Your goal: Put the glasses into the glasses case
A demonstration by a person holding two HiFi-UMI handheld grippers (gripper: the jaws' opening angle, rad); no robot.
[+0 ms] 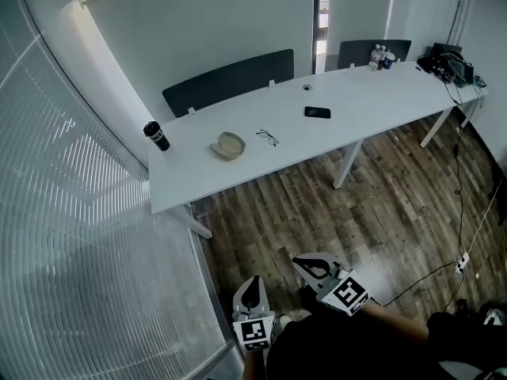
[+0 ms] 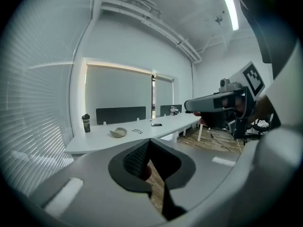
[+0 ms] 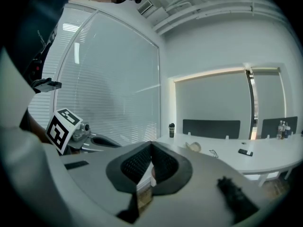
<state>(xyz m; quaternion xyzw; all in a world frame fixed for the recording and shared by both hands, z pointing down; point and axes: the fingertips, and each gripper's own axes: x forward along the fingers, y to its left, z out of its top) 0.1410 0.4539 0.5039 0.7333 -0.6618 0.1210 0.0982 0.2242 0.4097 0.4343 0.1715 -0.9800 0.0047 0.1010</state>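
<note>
The glasses lie unfolded on the white table, just right of the beige glasses case, which rests open. Both grippers are far from the table, held low near the person's body over the wooden floor. My left gripper and right gripper each have their jaw tips touching with nothing between them. The left gripper view shows the case and glasses far off beyond the jaws. In the right gripper view the case and glasses sit well past the jaws.
A black tumbler stands at the table's left end, a phone near its middle, bottles and black gear at the far right. Dark screens line the back edge. Blinds fill the left; cables cross the floor.
</note>
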